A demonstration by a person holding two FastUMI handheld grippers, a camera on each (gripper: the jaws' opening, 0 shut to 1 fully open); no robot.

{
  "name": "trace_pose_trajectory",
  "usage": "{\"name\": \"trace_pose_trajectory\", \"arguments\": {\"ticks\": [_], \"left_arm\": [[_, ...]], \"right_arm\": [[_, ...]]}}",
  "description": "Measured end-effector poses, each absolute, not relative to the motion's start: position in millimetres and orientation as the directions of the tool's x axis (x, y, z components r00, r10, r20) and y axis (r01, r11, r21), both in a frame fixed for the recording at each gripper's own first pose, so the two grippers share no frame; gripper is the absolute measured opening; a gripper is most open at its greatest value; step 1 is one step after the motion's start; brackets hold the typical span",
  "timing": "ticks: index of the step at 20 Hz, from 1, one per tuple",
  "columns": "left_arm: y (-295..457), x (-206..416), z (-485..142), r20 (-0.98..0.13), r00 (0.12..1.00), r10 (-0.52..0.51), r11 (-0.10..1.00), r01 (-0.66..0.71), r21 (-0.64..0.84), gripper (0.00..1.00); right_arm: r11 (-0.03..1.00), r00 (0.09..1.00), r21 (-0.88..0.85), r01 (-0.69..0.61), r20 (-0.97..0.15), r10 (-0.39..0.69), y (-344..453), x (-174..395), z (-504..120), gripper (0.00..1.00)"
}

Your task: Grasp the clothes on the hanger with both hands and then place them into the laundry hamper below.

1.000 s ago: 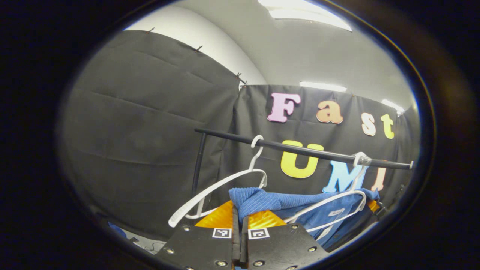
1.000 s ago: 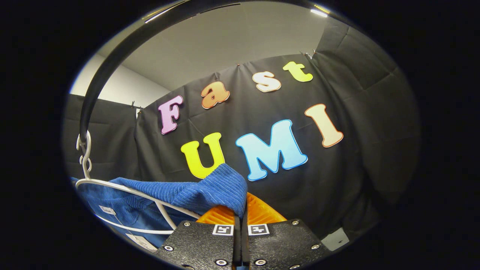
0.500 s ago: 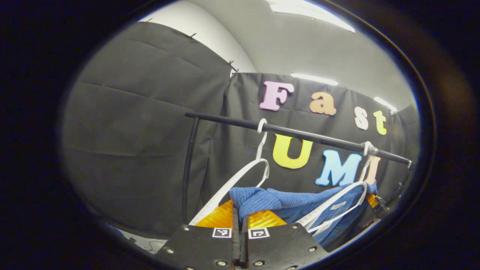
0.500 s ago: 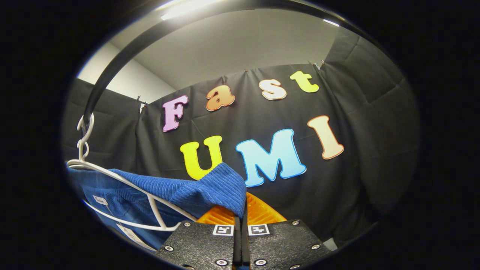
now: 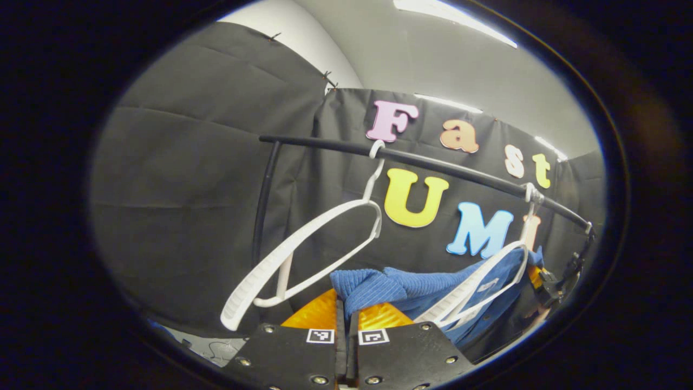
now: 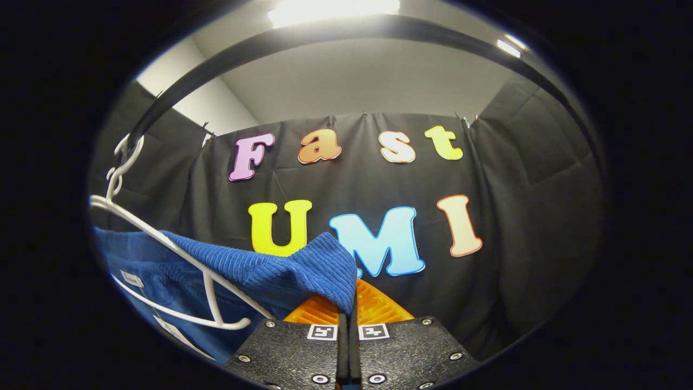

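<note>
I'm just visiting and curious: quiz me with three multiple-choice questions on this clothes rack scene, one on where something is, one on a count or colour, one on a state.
1. Where does the empty white hanger hang?
A. On the black rail
B. On the floor
C. On a door handle

2. How many white hangers hang on the rail in the left gripper view?
A. One
B. Two
C. Four

3. What is the left gripper doing?
A. Open, holding nothing
B. Shut on the blue garment
C. Shut on the rail

Answers: 1 A, its hook loops over the rail. 2 B, the empty one and another carrying the garment. 3 B, blue cloth sits pinched between its closed orange fingers.

blue ribbed garment, white hangers, black rail, orange fingers
</note>
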State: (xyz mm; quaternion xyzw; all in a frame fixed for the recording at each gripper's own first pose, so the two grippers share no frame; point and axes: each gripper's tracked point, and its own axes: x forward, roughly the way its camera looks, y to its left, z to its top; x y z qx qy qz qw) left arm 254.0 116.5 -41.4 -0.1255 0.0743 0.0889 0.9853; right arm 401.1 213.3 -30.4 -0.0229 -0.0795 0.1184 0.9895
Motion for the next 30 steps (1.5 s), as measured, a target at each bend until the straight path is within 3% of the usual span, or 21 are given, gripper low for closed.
{"name": "trace_pose_trajectory", "arguments": {"ticks": [7,18,24,30], "left_arm": [[110.9,264.8,-80.6,-0.222,0.966,0.133,0.953,-0.186,-0.239,0.00],[81.2,247.3,-130.3,-0.304,0.940,0.155,0.946,-0.230,-0.229,0.01],[70.8,225.9,-163.6,-0.370,0.910,0.189,0.940,-0.276,-0.199,0.01],[67.1,196.3,-174.1,-0.397,0.876,0.275,0.916,-0.364,-0.169,0.01]], "right_arm": [[0.967,0.962,-0.151,-0.205,0.152,0.228,218.9,401.8,-40.2,0.00],[0.969,0.980,-0.155,-0.193,0.014,0.197,205.7,410.9,-101.5,0.01],[0.954,0.966,-0.148,-0.259,-0.049,0.255,208.4,380.4,-130.4,0.01],[0.911,0.915,-0.101,-0.399,-0.116,0.387,221.8,357.7,-154.3,0.01]]}}
